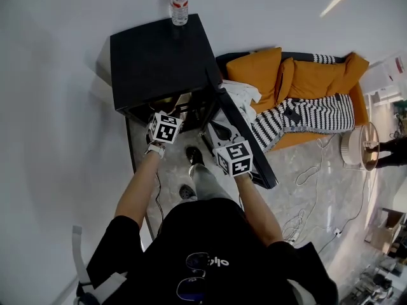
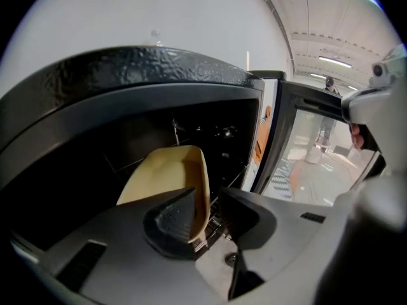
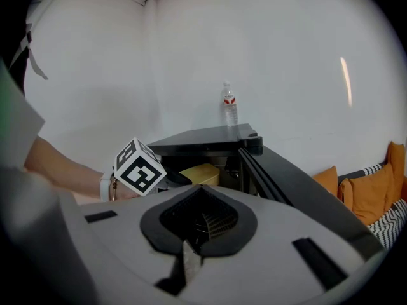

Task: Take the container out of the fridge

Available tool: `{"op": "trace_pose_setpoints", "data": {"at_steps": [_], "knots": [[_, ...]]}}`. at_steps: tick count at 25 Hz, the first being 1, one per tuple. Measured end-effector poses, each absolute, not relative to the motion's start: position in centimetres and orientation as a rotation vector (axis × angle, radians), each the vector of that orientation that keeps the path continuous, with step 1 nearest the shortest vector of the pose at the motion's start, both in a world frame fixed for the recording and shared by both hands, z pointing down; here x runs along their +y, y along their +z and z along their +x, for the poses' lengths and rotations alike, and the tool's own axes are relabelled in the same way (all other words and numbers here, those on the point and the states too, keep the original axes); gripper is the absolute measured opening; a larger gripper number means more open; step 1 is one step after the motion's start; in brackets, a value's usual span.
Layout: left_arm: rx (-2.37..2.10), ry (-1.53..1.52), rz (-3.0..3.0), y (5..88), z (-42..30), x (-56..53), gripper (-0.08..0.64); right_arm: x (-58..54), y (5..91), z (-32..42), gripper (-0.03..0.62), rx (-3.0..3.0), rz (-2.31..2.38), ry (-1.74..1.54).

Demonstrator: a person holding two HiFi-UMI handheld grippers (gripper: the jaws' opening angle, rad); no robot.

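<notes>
The black mini fridge (image 1: 156, 59) stands open, its door (image 1: 245, 138) swung out to the right. Inside on a wire shelf lies a tan container (image 2: 165, 173), also visible in the right gripper view (image 3: 200, 173). My left gripper (image 2: 210, 215) reaches into the fridge and is open. The container's right wall stands between its jaws: the left pad (image 2: 173, 216) lies against the inside, the right pad (image 2: 245, 213) is off the outside. My right gripper (image 3: 202, 220) hangs in front of the door, shut and empty. Its marker cube (image 1: 235, 158) shows in the head view.
A water bottle (image 1: 179, 5) stands on the fridge's top by the wall. An orange sofa (image 1: 305, 81) with a striped blanket (image 1: 311, 119) sits right of the door. Cables (image 1: 311, 189) trail on the floor. The person's shoes (image 1: 194, 155) are just before the fridge.
</notes>
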State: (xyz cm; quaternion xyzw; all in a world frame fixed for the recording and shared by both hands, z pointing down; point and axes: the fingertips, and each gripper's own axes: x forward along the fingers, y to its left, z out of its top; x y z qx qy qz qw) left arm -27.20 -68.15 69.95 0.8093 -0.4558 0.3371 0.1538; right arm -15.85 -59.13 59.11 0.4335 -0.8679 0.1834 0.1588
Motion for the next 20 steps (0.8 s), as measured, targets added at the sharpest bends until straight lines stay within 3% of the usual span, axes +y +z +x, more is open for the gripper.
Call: {"op": "trace_pose_setpoints", "data": {"at_steps": [5,20], "knots": [[-1.308,1.024,2.299,70.27,-27.17,-67.67,0.051,-59.05,58.66,-16.16,0.006,-2.498,1.232,0.532],[-1.274,1.008,2.328,70.58,-27.09,-67.59,0.021,-59.62,59.02,-16.55,0.006,-2.495,1.237,0.543]]}}
